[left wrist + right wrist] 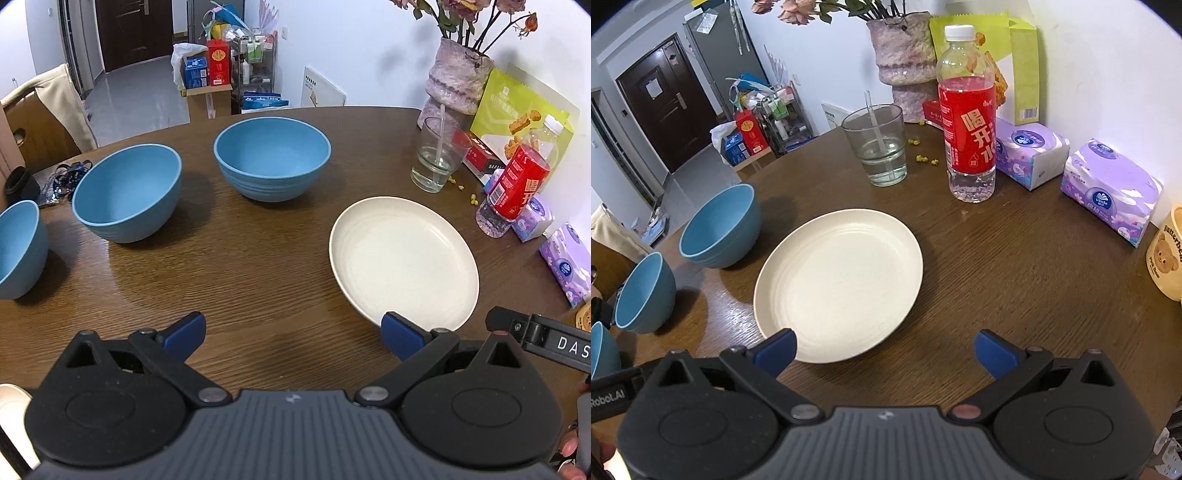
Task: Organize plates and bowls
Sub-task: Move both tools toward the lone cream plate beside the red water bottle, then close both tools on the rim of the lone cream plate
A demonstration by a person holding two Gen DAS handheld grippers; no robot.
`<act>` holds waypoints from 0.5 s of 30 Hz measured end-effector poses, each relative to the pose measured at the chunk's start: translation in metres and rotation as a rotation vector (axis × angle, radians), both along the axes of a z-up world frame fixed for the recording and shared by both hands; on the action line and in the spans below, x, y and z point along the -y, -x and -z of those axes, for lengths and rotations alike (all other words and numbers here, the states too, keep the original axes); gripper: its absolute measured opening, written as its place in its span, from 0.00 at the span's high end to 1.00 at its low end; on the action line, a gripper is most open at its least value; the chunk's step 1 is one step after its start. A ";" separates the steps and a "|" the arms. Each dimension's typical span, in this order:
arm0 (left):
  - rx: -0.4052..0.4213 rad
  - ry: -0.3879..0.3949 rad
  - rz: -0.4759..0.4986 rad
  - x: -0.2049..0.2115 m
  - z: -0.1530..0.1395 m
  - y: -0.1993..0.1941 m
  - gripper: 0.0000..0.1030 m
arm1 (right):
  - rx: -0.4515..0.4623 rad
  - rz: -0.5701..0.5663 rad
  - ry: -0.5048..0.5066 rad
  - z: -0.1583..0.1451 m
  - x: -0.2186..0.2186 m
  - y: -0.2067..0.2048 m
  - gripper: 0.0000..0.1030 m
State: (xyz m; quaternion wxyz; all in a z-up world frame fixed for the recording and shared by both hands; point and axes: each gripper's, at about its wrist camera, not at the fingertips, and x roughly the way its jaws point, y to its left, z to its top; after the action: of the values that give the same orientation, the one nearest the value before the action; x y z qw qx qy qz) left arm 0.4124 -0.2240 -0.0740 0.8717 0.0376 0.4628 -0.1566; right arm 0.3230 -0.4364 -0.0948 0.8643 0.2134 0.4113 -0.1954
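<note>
Three blue bowls stand upright on the brown wooden table (258,266): one at the far middle (272,158), one to its left (127,192), and one cut off at the left edge (18,251). A cream plate (404,258) lies flat to the right. My left gripper (293,336) is open over bare wood, its right fingertip at the plate's near rim. In the right wrist view the cream plate (838,284) lies just ahead of my open right gripper (884,350), whose left fingertip overlaps the plate's near rim. The bowls (720,229) (642,293) sit left.
Along the right side stand a water glass with a straw (881,147), a red-labelled bottle (969,125), purple tissue packs (1108,188), a vase (456,81) and a yellow mug (1167,254). A chair with a coat (48,110) is at far left. A cream rim (11,406) shows bottom left.
</note>
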 end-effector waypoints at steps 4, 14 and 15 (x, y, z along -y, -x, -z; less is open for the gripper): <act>-0.009 0.004 -0.004 0.010 0.003 -0.006 0.00 | -0.008 -0.001 -0.004 0.004 0.011 -0.007 0.00; -0.030 0.011 -0.016 0.035 0.012 -0.022 0.00 | -0.027 -0.007 -0.014 0.014 0.036 -0.025 0.00; -0.033 0.009 -0.017 0.038 0.014 -0.024 0.00 | -0.029 -0.007 -0.016 0.015 0.039 -0.027 0.00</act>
State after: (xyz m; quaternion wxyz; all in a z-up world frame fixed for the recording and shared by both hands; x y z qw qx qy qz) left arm 0.4364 -0.2615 -0.0878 0.8655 0.0269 0.4765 -0.1519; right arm 0.3501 -0.4750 -0.1102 0.8573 0.2160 0.4259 -0.1924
